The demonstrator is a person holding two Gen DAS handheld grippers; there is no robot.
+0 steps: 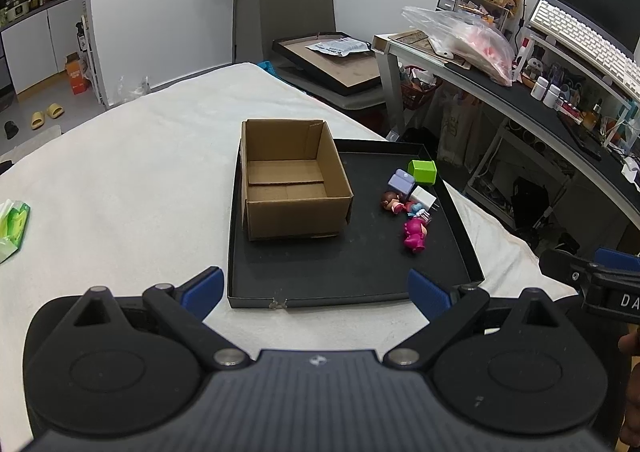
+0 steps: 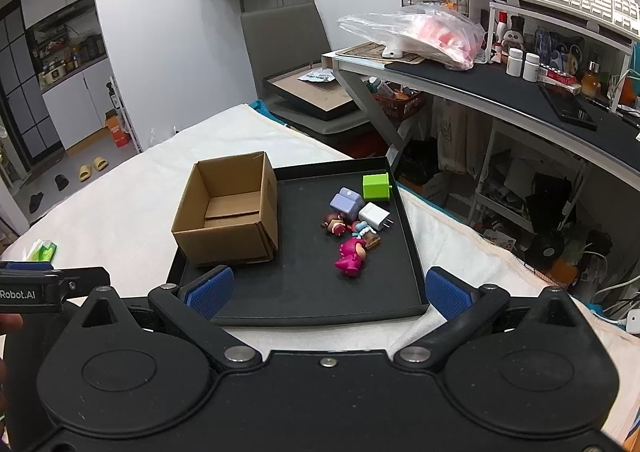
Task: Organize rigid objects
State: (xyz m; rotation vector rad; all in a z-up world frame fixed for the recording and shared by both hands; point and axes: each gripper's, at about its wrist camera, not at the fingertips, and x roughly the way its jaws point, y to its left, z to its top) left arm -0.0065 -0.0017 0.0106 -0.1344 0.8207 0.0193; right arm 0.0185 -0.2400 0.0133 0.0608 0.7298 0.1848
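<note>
Left gripper [image 1: 316,292] fingers spread, right gripper [image 2: 326,292] too — toys [image 2: 352,228] beside cardboard box [image 2: 228,208]

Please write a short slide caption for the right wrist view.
Open right gripper facing a black tray with an empty cardboard box and small toys.

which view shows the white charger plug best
The right wrist view: the white charger lies unobstructed on the black tray, both prongs visible. In the left wrist view the white charger sits farther off, smaller, its prongs barely discernible.
</note>
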